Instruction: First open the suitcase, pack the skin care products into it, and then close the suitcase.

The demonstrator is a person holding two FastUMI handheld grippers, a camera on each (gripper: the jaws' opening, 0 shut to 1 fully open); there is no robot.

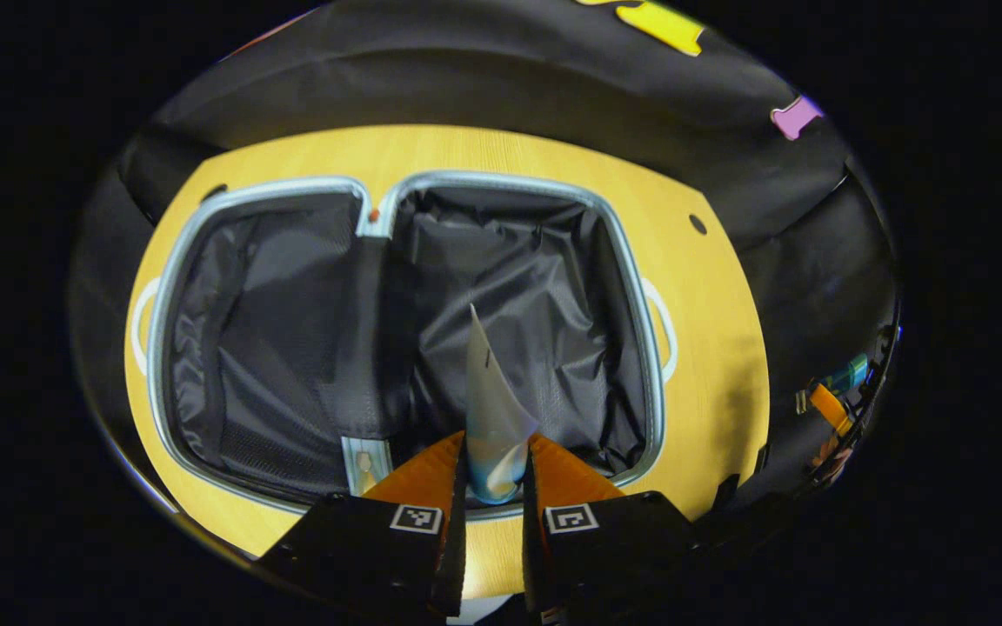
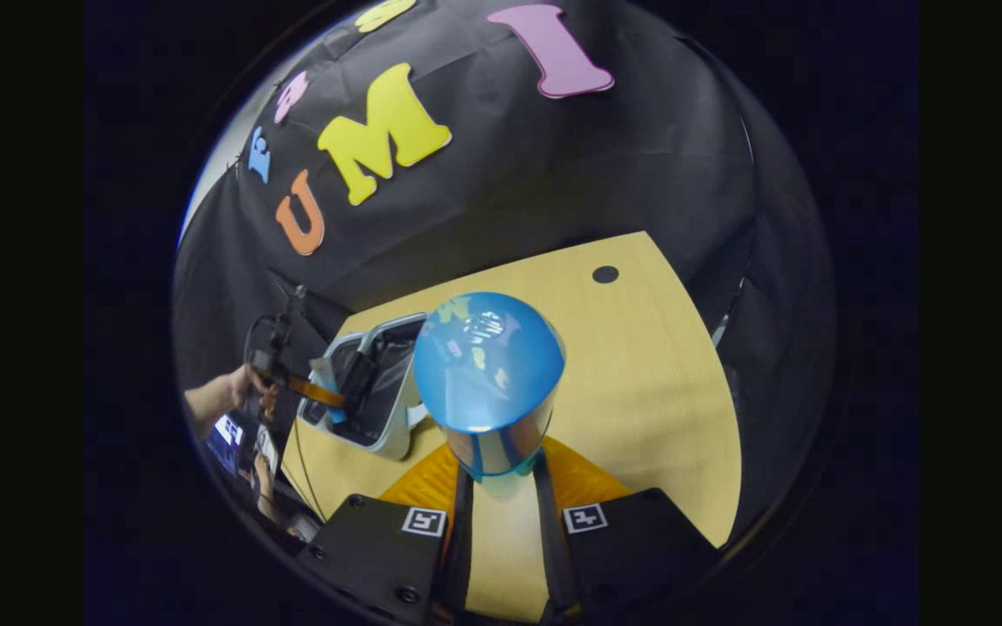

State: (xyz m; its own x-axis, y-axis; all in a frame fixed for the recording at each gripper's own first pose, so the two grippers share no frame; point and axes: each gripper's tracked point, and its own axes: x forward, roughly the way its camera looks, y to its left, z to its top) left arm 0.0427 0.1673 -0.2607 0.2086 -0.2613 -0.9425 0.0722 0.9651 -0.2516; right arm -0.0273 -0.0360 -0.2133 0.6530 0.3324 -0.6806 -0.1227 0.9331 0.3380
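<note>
**Packing step: both hands loaded, suitcase open**

Suitcase [image 1: 405,339] is lying open flat on the counter [image 1: 710,348], dark lining showing in both halves, so I'd say I'm in the packing step now. In the left gripper view, my left gripper [image 1: 494,474] hangs over the near rim of the right half, jaws pinched on a tube [image 1: 490,409] that points into it. Next move there: lower it and let go. My right gripper [image 2: 501,478] sits further right over bare counter, jaws clamped on a blue-capped bottle [image 2: 488,382], angled at the case. It'll need to swing left afterwards.
</note>
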